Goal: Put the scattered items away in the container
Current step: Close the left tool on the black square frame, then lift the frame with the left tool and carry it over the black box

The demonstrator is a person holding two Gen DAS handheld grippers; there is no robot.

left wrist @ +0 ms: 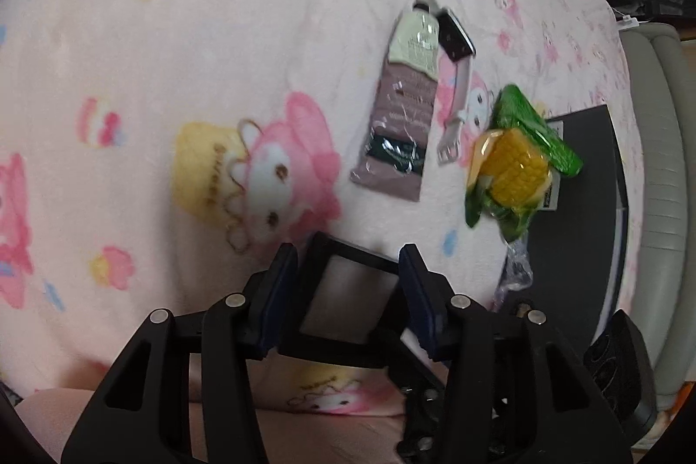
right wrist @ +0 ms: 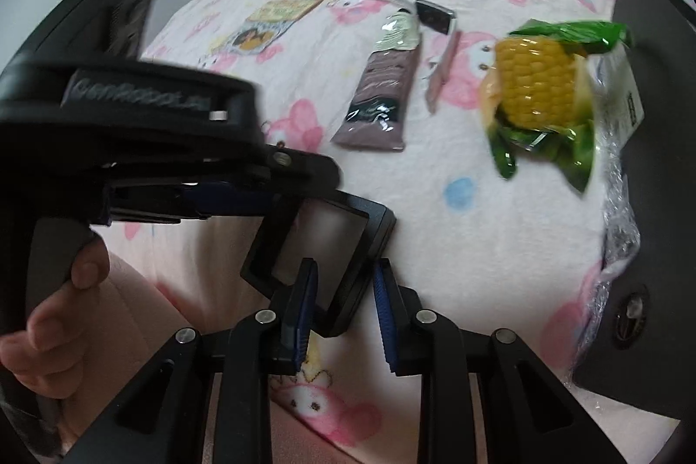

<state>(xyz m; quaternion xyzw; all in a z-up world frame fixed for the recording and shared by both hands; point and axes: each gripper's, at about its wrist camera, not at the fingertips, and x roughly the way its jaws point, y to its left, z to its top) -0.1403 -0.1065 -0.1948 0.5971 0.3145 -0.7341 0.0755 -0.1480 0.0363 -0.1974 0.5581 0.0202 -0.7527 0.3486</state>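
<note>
Black-framed box point(left wrist: 348, 303), seemingly empty, clamped by left hand-held gripper point(left wrist: 348, 281).

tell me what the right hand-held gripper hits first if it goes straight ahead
Probably the small black square frame with a clear window, already between the right hand-held gripper fingers and held by the left one; depth unclear.

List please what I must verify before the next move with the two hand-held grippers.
1. Left hand-held gripper shut on the black windowed case: ok.
2. Right hand-held gripper open, with the case's corner between its fingers: ok.
3. Right fingers touching the case: cannot tell.
4. Corn packet, cream tube, smartwatch and sachet tidied away: not ok, all lie on the blanket.
5. Container identified: cannot tell; the dark grey object at the blanket's edge may be it.
</note>
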